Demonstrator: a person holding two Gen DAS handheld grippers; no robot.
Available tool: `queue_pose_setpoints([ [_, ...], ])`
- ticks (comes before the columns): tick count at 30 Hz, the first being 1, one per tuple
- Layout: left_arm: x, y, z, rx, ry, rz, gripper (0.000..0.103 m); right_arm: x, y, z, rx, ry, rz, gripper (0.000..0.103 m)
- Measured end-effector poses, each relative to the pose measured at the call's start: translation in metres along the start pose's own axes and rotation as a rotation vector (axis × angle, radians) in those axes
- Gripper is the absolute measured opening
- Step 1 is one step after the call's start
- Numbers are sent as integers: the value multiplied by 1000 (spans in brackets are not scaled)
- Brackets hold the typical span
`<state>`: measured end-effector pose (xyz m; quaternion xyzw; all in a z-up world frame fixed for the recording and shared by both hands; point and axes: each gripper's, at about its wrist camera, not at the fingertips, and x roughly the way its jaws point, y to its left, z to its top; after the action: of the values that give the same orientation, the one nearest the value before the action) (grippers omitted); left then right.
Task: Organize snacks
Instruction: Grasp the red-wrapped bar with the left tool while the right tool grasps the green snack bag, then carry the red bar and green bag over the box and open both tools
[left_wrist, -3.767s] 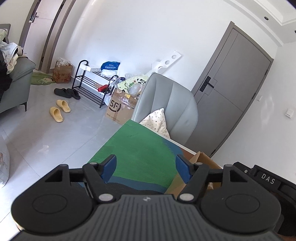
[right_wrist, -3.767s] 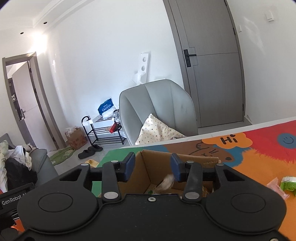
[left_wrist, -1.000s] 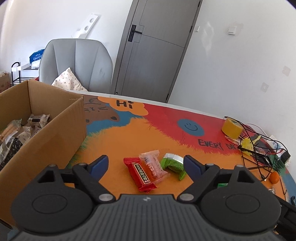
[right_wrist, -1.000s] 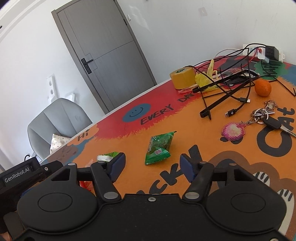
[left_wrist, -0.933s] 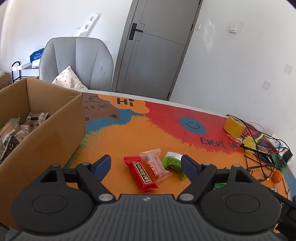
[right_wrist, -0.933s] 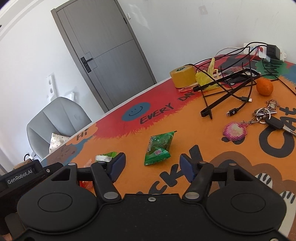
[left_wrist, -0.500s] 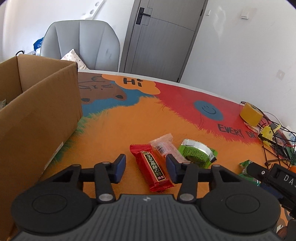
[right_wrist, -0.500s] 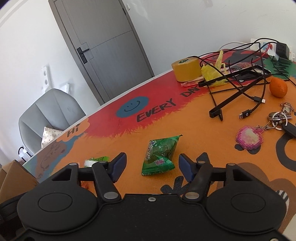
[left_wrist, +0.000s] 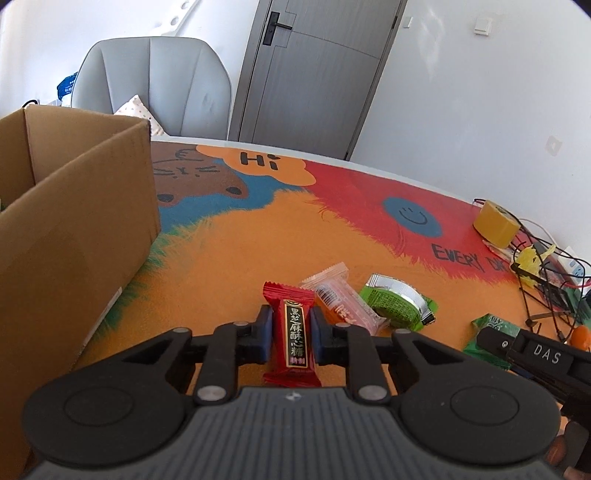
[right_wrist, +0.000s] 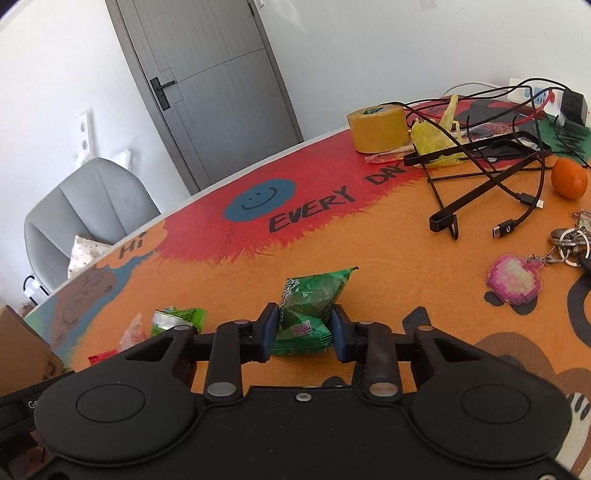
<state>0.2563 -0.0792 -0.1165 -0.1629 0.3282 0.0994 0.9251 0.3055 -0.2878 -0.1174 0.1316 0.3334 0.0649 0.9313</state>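
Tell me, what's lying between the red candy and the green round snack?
A clear packet with orange print lies between the red candy and the green round snack, touching both; the left wrist view shows it.

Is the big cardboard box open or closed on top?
Open. The cardboard box has no lid or flaps across its top, and the left wrist view looks over its rim at the inside walls.

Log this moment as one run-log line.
left gripper: shut on red candy bar | right gripper: closing on green snack packet | both snacks on table mat | box: waiting
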Motion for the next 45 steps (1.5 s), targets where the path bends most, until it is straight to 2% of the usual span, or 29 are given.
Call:
queue_pose_setpoints([
  [7,-29,-1,5,3,-58,-41,20,-23,3,-3,2,-42,22,29],
  [15,-71,8,14,-4,-143,-66,20,-54,24,-4,-13,-91,89,29],
  [33,-148,67,24,-67,-269,-42,20,-104,87,-17,-87,-161,228,29],
  [45,-169,111,28,-112,-298,1,20,-116,130,-29,-143,-169,282,29],
])
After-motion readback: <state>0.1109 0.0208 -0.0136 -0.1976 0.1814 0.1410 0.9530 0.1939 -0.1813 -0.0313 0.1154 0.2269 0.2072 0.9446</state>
